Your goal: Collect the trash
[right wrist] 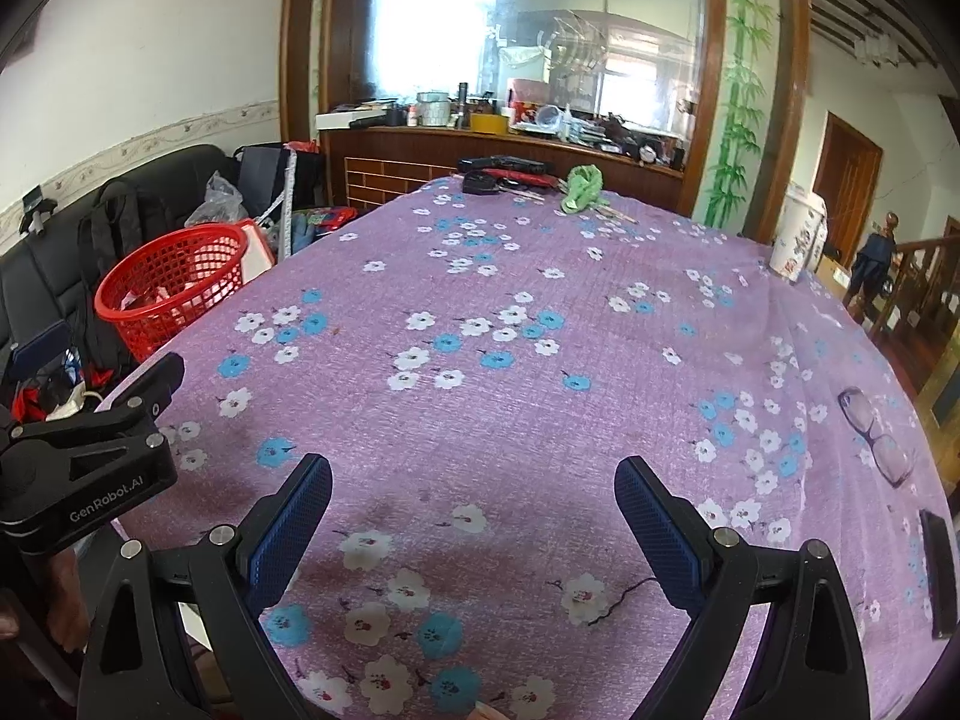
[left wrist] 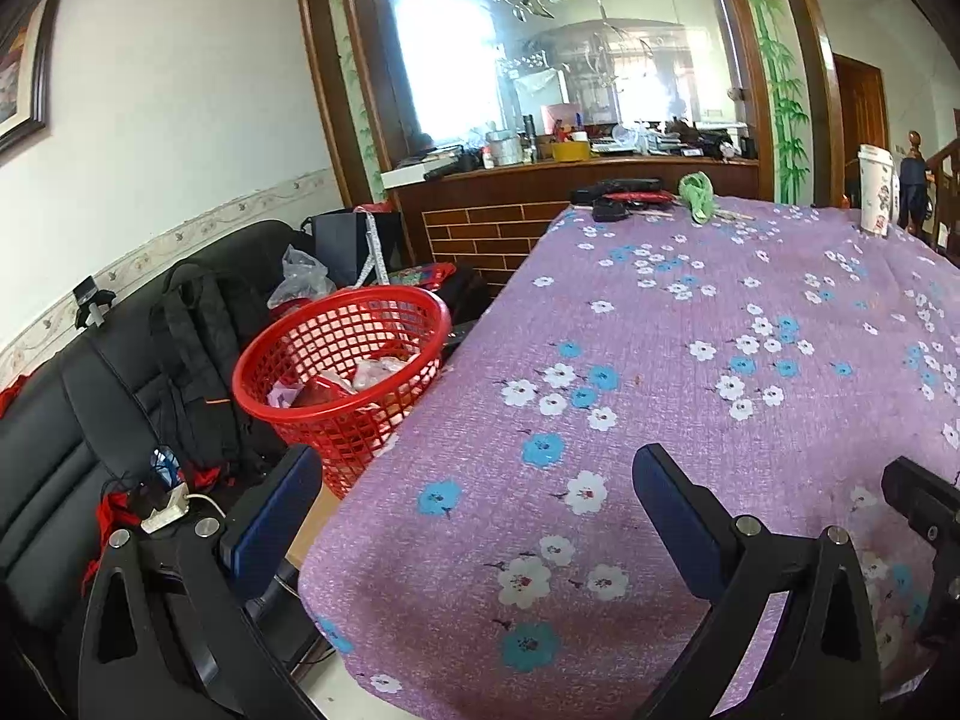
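A red mesh basket [left wrist: 342, 354] with trash in it stands beside the table's left edge; it also shows in the right wrist view [right wrist: 171, 288]. A crumpled green wrapper [left wrist: 697, 191] lies at the table's far end, also seen in the right wrist view [right wrist: 582, 187]. A white paper cup [left wrist: 875, 189] stands at the far right edge, also in the right wrist view [right wrist: 798, 240]. My left gripper [left wrist: 474, 504] is open and empty over the table's near left corner. My right gripper [right wrist: 474, 510] is open and empty over the near middle of the table.
The table wears a purple flowered cloth [right wrist: 540, 360]. Black objects and chopsticks [right wrist: 504, 174] lie at the far end. Glasses [right wrist: 876, 432] and a dark phone [right wrist: 939, 570] lie at the right edge. A black sofa with a backpack [left wrist: 198, 360] is left of the basket.
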Available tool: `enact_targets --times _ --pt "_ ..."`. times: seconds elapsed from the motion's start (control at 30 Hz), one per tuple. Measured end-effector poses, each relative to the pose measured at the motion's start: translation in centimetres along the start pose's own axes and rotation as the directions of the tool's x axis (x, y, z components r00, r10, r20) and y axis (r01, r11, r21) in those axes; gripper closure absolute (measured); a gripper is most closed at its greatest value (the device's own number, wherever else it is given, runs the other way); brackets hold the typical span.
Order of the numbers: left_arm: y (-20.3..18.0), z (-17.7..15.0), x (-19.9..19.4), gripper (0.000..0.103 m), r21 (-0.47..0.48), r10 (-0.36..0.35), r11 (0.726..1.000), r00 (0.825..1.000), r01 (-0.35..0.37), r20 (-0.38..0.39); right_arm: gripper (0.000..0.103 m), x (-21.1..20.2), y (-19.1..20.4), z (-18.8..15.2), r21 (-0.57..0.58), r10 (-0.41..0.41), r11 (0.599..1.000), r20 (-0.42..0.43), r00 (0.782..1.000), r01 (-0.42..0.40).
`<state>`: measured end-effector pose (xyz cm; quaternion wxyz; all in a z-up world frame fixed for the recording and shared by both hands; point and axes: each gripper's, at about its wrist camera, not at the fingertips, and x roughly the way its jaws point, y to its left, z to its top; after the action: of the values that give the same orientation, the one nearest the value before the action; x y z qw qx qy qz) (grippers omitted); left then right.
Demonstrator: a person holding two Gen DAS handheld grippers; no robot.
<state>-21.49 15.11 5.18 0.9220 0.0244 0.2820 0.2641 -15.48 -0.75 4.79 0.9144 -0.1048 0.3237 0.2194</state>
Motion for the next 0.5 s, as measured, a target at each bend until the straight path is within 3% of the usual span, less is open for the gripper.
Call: enact_targets --times 0.13,0.27,0.33,0.43,0.47,0.5 --pt "-1.4 0.8 1.0 0.000 0.030 -0.041 0.999 0.999 0.042 -0.033 0.006 0.8 -2.8 0.3 0.066 -0.024 0.998 -0.024 0.999 0.025" --pt "-5.0 2.6 2.8 0.000 0.072 -0.141 0.986 0.983 0.150 -0.118 0.002 2.5 -8.0 0.9 0.161 -0.121 0.978 -0.093 0.988 0.135" --pt "-8.0 3.5 4.2 0.000 0.096 -0.226 0.964 0.954 0.248 -0.199 0.001 3.8 -11.0 1.0 0.211 -0.170 0.957 -0.144 0.975 0.198" --pt "-13.4 4.8 6.1 0.000 0.124 -0.323 0.918 0.892 0.376 -0.315 0.001 5.7 -15.0 0.7 0.266 -0.214 0.924 -0.231 0.949 0.273" --pt "-15.6 5.2 6.9 0.000 0.128 -0.354 0.898 0.863 0.422 -0.361 0.001 6.3 -16.2 0.6 0.281 -0.223 0.914 -0.257 0.941 0.293" --pt "-17.0 5.4 7.3 0.000 0.129 -0.369 0.887 0.848 0.444 -0.380 0.001 6.6 -17.2 0.4 0.293 -0.228 0.906 -0.272 0.935 0.306"
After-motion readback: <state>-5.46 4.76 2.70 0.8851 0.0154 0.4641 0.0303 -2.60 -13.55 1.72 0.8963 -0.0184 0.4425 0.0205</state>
